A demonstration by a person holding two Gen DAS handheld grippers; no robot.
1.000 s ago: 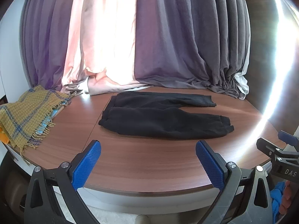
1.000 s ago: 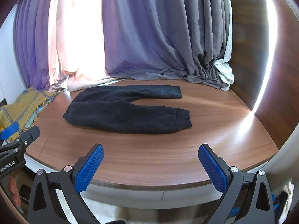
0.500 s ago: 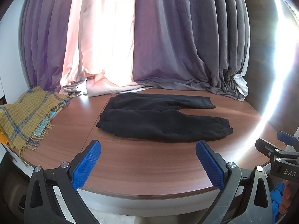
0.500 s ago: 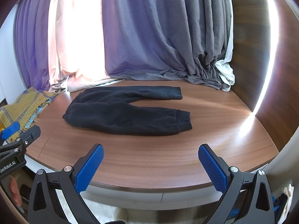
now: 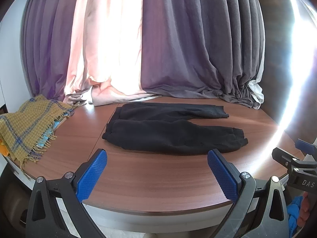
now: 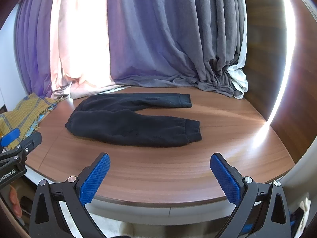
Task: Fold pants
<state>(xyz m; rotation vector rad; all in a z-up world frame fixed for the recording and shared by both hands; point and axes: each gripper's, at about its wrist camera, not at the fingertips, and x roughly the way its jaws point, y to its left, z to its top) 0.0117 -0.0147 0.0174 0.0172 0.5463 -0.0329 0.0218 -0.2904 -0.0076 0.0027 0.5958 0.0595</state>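
Wooden table (image 5: 158, 174), black pants (image 5: 174, 132) lying crosswise, waistband left, cuffs right, both grippers' fingers (image 5: 91, 175) spread, empty.

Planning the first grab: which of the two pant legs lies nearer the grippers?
The front leg of the black pants, ending in the cuff toward the table's near edge. The other leg lies behind it, beside the curtains.
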